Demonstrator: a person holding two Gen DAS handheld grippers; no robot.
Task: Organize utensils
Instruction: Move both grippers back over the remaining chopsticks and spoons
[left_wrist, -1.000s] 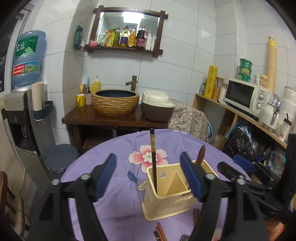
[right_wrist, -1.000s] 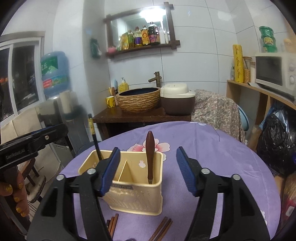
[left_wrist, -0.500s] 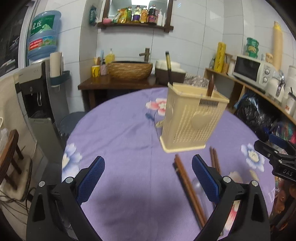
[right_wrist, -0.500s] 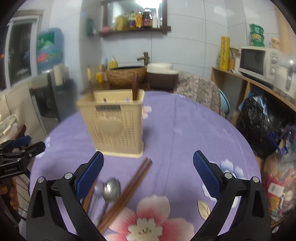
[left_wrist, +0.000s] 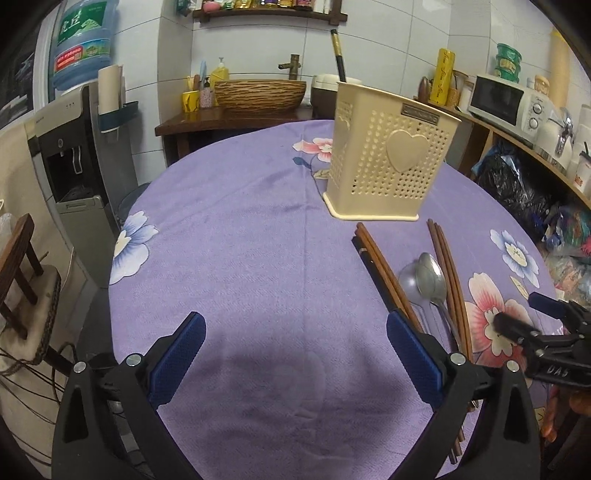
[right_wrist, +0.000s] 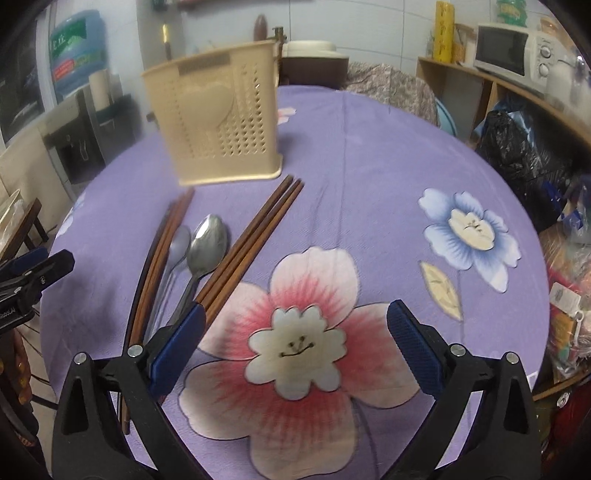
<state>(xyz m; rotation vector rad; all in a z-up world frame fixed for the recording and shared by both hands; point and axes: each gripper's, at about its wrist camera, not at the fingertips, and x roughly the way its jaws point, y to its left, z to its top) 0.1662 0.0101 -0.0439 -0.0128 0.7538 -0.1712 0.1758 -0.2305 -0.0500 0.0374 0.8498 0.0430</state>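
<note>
A cream perforated utensil caddy (left_wrist: 388, 166) stands on the purple flowered tablecloth (left_wrist: 240, 240) with a black chopstick (left_wrist: 338, 55) and a brown handle (right_wrist: 261, 26) sticking out of it. In front of it lie brown chopsticks (right_wrist: 255, 236), a second bundle of chopsticks (right_wrist: 162, 251) and two metal spoons (right_wrist: 207, 243). My left gripper (left_wrist: 293, 325) hovers over bare cloth left of the utensils, its jaws opening with nothing between them. My right gripper (right_wrist: 295, 314) is open over a pink flower, its left finger beside the near ends of the chopsticks.
A shelf with a microwave (left_wrist: 502, 99) and black bags (left_wrist: 509, 184) runs along the right. Behind the table are a wooden counter with a woven basin (left_wrist: 258, 92) and a rice cooker. A water dispenser (left_wrist: 74, 147) and a wooden chair (left_wrist: 22, 266) stand at the left.
Both grippers have dropped from above the caddy to low over the cloth in front of it, and their jaws have widened. The caddy now stands beyond them.
</note>
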